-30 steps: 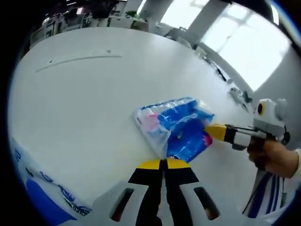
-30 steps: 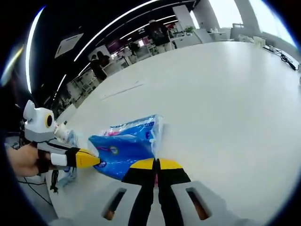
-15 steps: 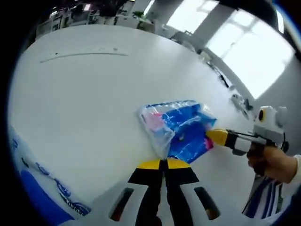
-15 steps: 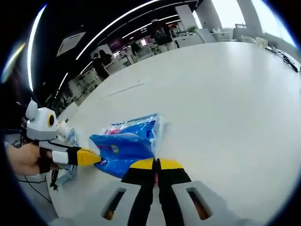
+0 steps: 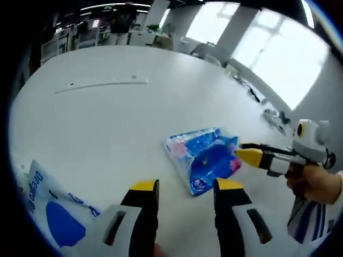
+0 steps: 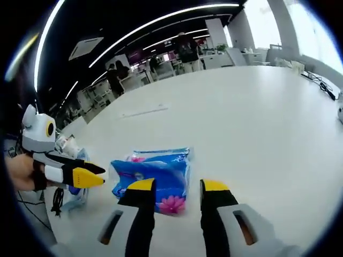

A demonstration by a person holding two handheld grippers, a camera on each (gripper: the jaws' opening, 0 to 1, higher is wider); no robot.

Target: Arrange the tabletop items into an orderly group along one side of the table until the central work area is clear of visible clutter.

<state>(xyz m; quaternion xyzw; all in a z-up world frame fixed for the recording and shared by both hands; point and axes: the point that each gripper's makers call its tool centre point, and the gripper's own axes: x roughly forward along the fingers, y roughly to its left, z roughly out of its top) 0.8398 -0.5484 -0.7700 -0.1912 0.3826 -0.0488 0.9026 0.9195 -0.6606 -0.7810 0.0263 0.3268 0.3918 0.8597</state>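
Note:
A blue plastic pack of tissues (image 5: 203,158) with pink flower print lies flat on the white table (image 5: 107,123), touched by neither gripper. My left gripper (image 5: 186,186) stands open just short of the pack's near edge, with nothing between its jaws. From the right comes my right gripper (image 5: 245,151), its yellow tip beside the pack's far corner. In the right gripper view the same pack (image 6: 155,174) lies straight ahead of my open right gripper (image 6: 178,185). There the left gripper (image 6: 96,172) reaches in from the left, held by a hand, its fingers spread.
A large blue-and-white printed bag (image 5: 53,214) lies at the table's near left edge. A thin white strip (image 5: 102,84) rests farther out on the table. Cables and small objects (image 5: 273,112) sit at the far right edge. People (image 6: 185,45) stand by desks beyond the table.
Both grippers were shut on the tissue pack; each has opened and drawn back a little. The pack now lies free on the table.

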